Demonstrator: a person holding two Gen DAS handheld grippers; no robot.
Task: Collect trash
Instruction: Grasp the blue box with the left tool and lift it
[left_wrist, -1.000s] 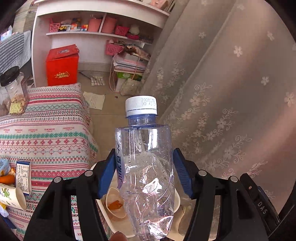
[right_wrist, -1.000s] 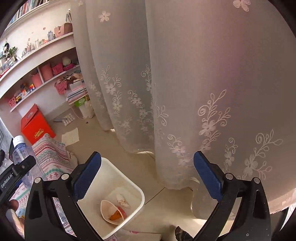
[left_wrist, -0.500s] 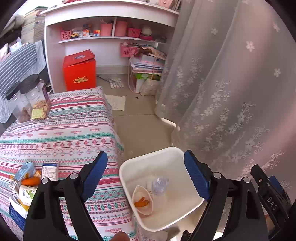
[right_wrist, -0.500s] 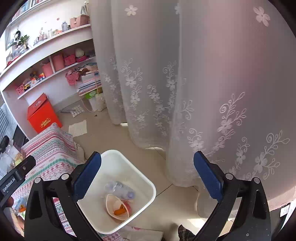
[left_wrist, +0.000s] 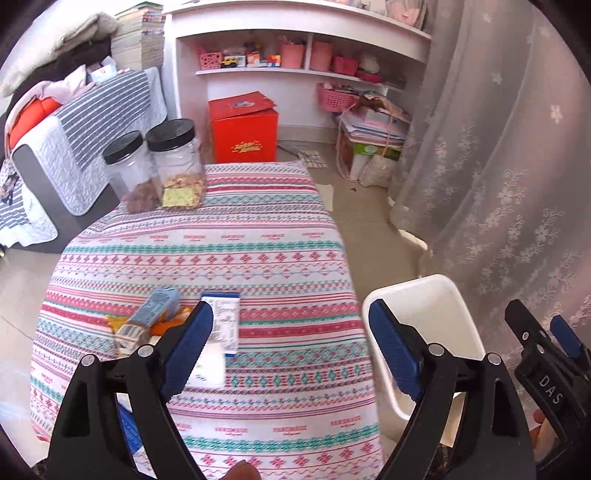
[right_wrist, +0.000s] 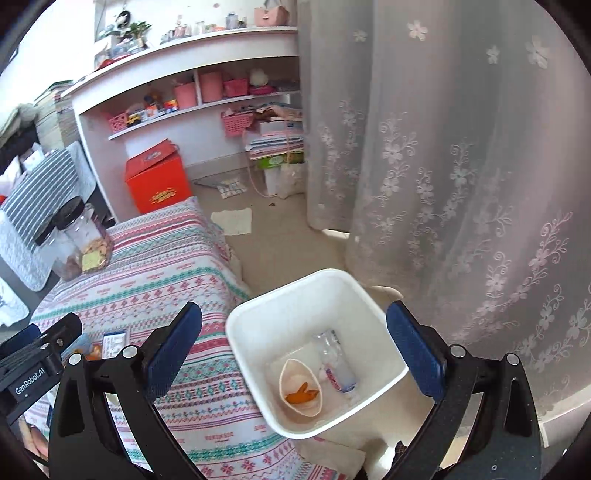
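Observation:
The white trash bin (right_wrist: 255, 354) stands on the floor right of the table; it holds a clear plastic bottle (right_wrist: 334, 363) and a paper cup with orange peel (right_wrist: 300, 387). It also shows in the left wrist view (left_wrist: 461, 317). My left gripper (left_wrist: 290, 347) is open and empty above the patterned tablecloth (left_wrist: 221, 254), near a white and blue carton (left_wrist: 223, 325), a blue snack packet (left_wrist: 146, 321) and orange scraps. My right gripper (right_wrist: 293, 349) is open and empty above the bin.
Two black-lidded jars (left_wrist: 173, 162) stand at the table's far edge. A red box (left_wrist: 243, 129), white shelves (left_wrist: 295, 70) and stacked papers lie beyond. A lace curtain (right_wrist: 461, 147) hangs right of the bin. A sofa with a striped cover (left_wrist: 92, 122) is left.
My left gripper opened and dropped the bottle into the bin, then swung left over the table. My right gripper stayed open and turned left toward the bin and table.

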